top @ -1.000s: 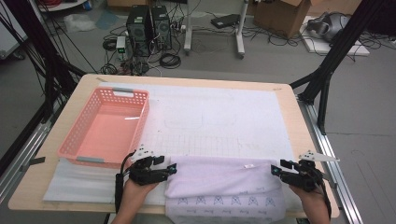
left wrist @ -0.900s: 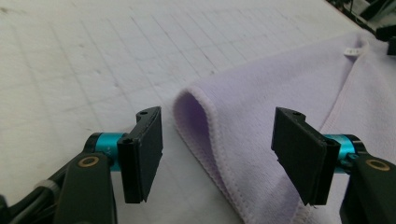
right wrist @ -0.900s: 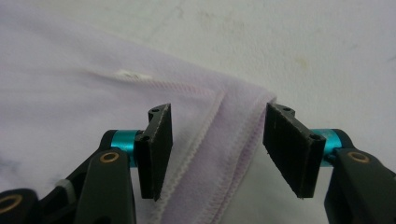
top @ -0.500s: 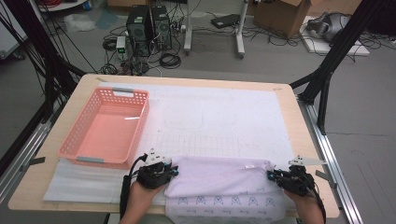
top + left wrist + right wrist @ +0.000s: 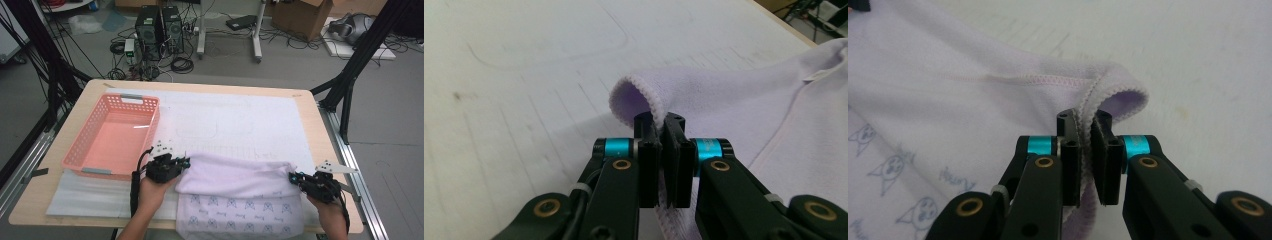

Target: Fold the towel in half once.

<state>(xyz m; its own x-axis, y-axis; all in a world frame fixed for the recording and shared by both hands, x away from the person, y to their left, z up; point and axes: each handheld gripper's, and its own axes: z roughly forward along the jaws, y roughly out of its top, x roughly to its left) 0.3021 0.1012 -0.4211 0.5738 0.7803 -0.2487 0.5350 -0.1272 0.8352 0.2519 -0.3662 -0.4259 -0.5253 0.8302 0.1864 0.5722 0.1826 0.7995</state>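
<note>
A pale lilac cloth point(image 5: 235, 177) with small cat prints lies at the table's front edge, its plain upper part doubled over the printed part. My left gripper point(image 5: 183, 162) is at its far left corner. In the left gripper view the jaws have just been closing and now pinch the stitched hem point(image 5: 663, 122) of the cloth point(image 5: 749, 100), which curls up in a small loop. My right gripper point(image 5: 295, 177) is at the far right corner. Its jaws, also just closing, clamp the hem point(image 5: 1084, 120) of the cloth point(image 5: 973, 60).
A pink plastic basket point(image 5: 70, 152) stands empty at the left, close beside my left hand. A white mat point(image 5: 240, 120) with faint drawn outlines covers the wooden table point(image 5: 80, 97). Black frame legs, computers and cables stand on the floor beyond.
Both grippers stood open at the cloth's far corners and have shut on the hem. The left one has risen and moved slightly away from the person with its corner; the right hand stayed put.
</note>
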